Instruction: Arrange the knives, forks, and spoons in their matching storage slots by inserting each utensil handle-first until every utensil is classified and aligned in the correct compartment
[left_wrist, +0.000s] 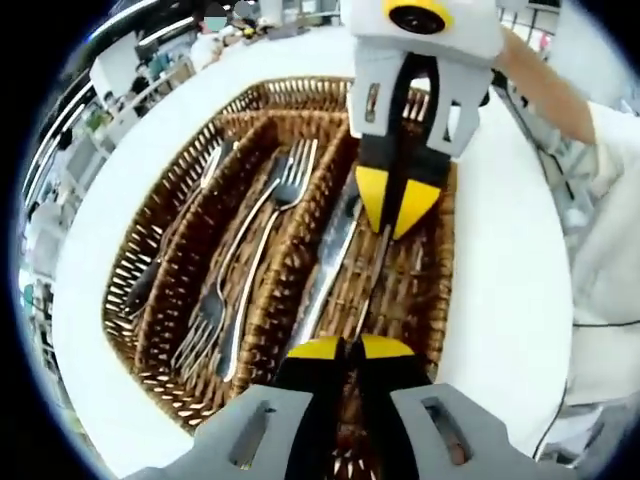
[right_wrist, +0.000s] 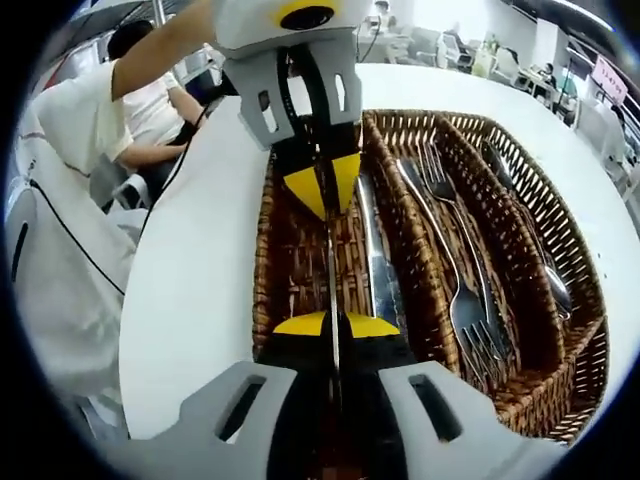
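Facing each other over the wicker tray, the two grippers hold one knife between them above the tray's outer compartment. In the right gripper view, the right gripper has its yellow-tipped jaws pressed together on one end of the knife, and the thin edge of the knife runs straight up to the left gripper, whose jaws pinch the other end. In the left gripper view, the left gripper sits at the bottom with its jaws closed, and the right gripper reaches in from above, its tips clamped on the same knife. A person's sleeve and forearm trail behind each tool.

The tray rests on a round white table and is split into long slots. A second knife lies flat in the knife compartment beside the held one. The middle slot holds several forks, and the far slot holds spoons.
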